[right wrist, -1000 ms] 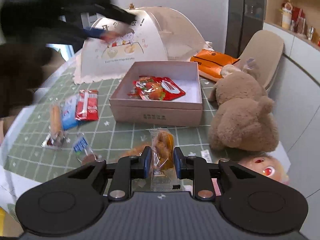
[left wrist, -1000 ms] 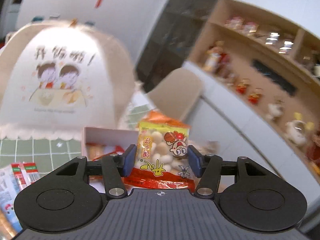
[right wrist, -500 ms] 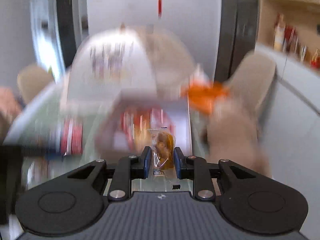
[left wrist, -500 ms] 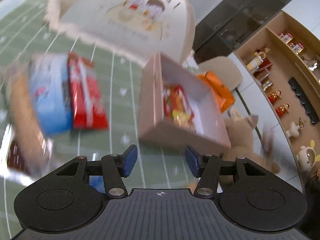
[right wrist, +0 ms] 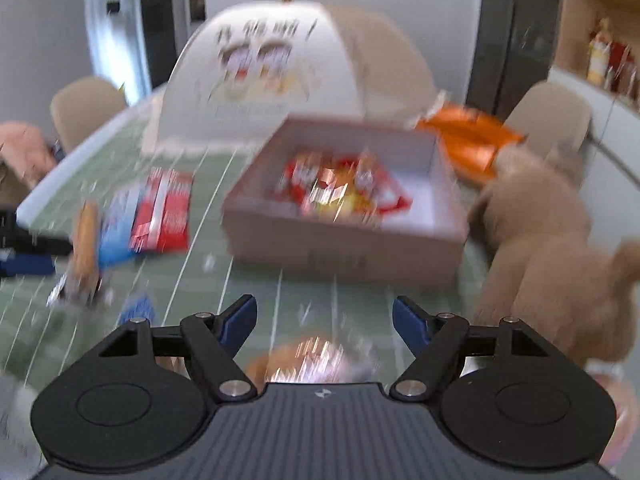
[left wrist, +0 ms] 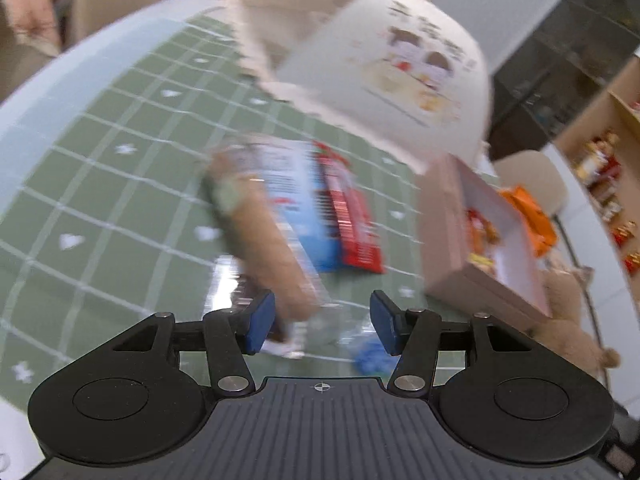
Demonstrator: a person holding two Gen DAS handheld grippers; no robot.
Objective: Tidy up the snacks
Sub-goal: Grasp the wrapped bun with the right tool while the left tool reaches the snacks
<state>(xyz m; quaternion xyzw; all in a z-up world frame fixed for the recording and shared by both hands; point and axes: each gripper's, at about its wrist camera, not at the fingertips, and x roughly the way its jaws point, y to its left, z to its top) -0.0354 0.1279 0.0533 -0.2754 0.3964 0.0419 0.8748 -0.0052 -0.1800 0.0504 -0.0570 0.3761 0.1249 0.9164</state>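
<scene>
Your left gripper (left wrist: pixel 322 322) stands wide with nothing pressed between its pads, tilted down over the green checked counter (left wrist: pixel 100 184). Just beyond its fingertips lies a long brown wrapped snack (left wrist: pixel 264 248), its near end reaching in beside the left pad. To the right of it lie a blue packet (left wrist: pixel 298 204) and a red packet (left wrist: pixel 350 216), side by side and touching. Line the pads up across the narrow width of the brown snack, not along its length, and come down gently so the wrapper does not skid on the cloth. The blur makes it hard to tell where the wrapper's edges lie, so slow down before closing.

Your right gripper (right wrist: pixel 324 322) has its jaws opening, and nothing sits between them. A shiny orange-brown packet (right wrist: pixel 308 358) lies low at the near edge, just behind the fingertips; whether it rests on the counter I cannot tell. Ahead stands the pink box (right wrist: pixel 340 246), open, with red and yellow packets (right wrist: pixel 340 186) already inside. The plush bear (right wrist: pixel 536 236) sits against the box's right side, so keep your approach to the box from the near or left side.
</scene>
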